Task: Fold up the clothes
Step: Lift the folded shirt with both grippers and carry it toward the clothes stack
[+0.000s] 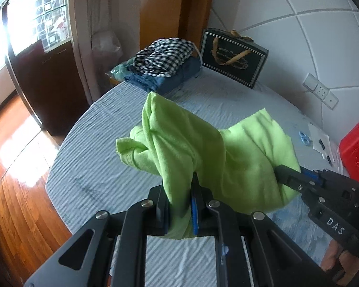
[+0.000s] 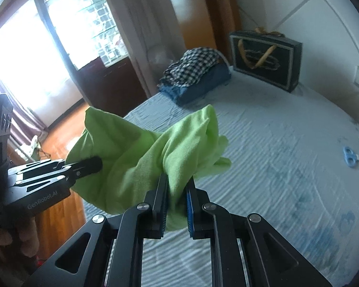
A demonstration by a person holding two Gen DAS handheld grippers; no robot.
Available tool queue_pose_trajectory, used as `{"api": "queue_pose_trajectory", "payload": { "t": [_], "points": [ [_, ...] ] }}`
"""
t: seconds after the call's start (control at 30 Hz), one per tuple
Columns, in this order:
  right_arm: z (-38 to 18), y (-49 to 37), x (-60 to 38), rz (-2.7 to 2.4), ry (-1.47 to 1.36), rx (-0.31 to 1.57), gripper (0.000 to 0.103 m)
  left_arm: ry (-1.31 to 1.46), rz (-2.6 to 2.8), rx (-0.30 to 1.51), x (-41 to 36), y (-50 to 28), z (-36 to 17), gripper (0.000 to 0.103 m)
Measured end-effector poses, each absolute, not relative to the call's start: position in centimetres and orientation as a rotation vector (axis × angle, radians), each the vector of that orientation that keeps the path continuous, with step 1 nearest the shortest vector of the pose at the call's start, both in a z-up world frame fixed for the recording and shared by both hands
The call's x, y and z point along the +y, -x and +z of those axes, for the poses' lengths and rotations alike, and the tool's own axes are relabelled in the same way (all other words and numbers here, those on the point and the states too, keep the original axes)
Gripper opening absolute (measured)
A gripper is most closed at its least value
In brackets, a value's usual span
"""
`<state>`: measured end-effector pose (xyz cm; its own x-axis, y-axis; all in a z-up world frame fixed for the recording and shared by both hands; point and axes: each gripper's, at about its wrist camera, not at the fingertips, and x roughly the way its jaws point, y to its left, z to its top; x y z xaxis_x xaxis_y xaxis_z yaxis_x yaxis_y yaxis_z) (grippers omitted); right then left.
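Note:
A lime green garment [image 1: 203,148] hangs bunched in the air above the bed, held by both grippers. My left gripper [image 1: 179,191] is shut on one part of the green garment. My right gripper [image 2: 177,186] is shut on another part of the garment [image 2: 141,157]. The right gripper also shows in the left wrist view [image 1: 282,172] at the right, its fingers buried in the cloth. The left gripper shows in the right wrist view [image 2: 93,163] at the left, clamped on the cloth.
The bed [image 1: 103,167] has a pale blue striped sheet. At its far end lie a checkered garment [image 1: 165,55] on a blue garment [image 1: 177,76], and a black gift bag [image 1: 234,57]. A red box [image 1: 354,150], papers and small blue scissors [image 1: 305,138] lie at right. Wooden floor lies left.

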<state>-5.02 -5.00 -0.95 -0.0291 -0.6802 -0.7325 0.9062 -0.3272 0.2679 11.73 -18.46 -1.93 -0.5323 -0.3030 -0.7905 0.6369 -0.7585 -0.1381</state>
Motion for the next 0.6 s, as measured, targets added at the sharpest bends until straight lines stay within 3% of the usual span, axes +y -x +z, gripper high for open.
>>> {"api": "queue_pose_trajectory", "payload": {
  "t": [0.33,0.6],
  "points": [
    [-0.9,4.4,-13.4,-1.733,-0.991,0.301,0.013,-1.111,-2.38,0.526,-26.9,-10.6,-2.6,0.013],
    [-1.5,5.0,-21.5,-1.905,-1.099,0.083,0.013,-1.275,-2.542,0.403,-37.6,-6.7,-2.1,0.013]
  ]
}}
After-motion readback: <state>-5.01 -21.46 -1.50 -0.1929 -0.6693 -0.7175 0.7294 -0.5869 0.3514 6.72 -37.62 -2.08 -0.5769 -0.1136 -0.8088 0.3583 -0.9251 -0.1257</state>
